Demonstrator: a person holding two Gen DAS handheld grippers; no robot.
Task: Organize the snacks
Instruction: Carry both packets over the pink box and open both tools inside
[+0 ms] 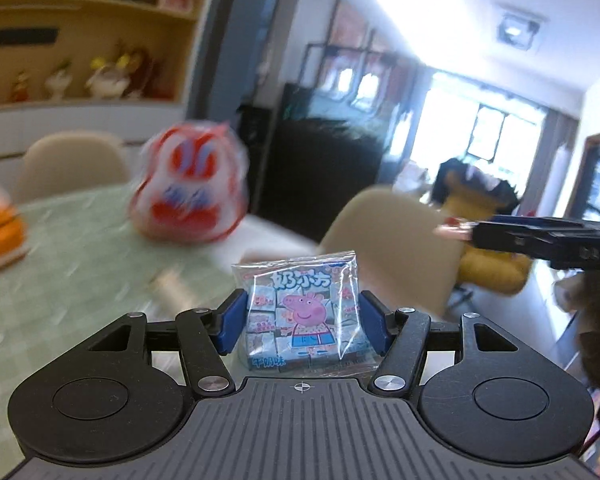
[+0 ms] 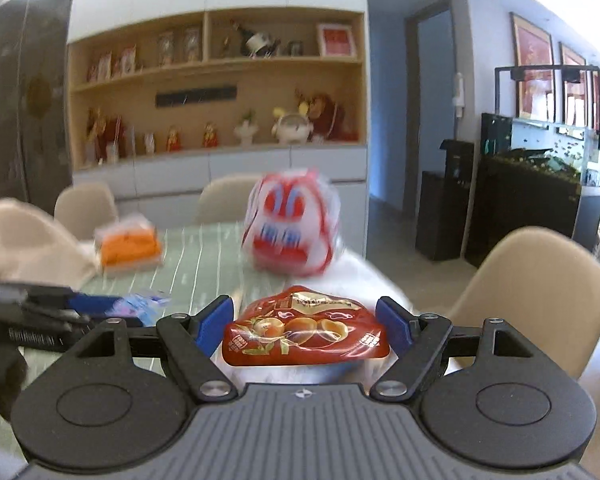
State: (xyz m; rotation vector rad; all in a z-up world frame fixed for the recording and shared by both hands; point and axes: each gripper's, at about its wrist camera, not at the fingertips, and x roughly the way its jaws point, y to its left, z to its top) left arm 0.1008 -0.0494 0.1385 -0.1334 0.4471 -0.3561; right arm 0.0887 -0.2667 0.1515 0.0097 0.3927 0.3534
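Left gripper (image 1: 302, 320) clamped on milk-cube pack (image 1: 302, 316); right gripper (image 2: 306, 324) clamped on red apricot pouch (image 2: 306, 334). Both above table (image 1: 80, 248), near red-white bag (image 1: 188, 192). We judged level carry safest.

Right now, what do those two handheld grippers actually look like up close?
Both look alike. The left gripper and the right gripper each have a grey ribbed body with a small crosshair mark, two round black discs at the sides, black linkage arms with silver pivot screws, and blue pads on the fingers. Seen side-on, the other gripper's black body carries small white lettering, too blurred to read. No cables or sleeves are visible.
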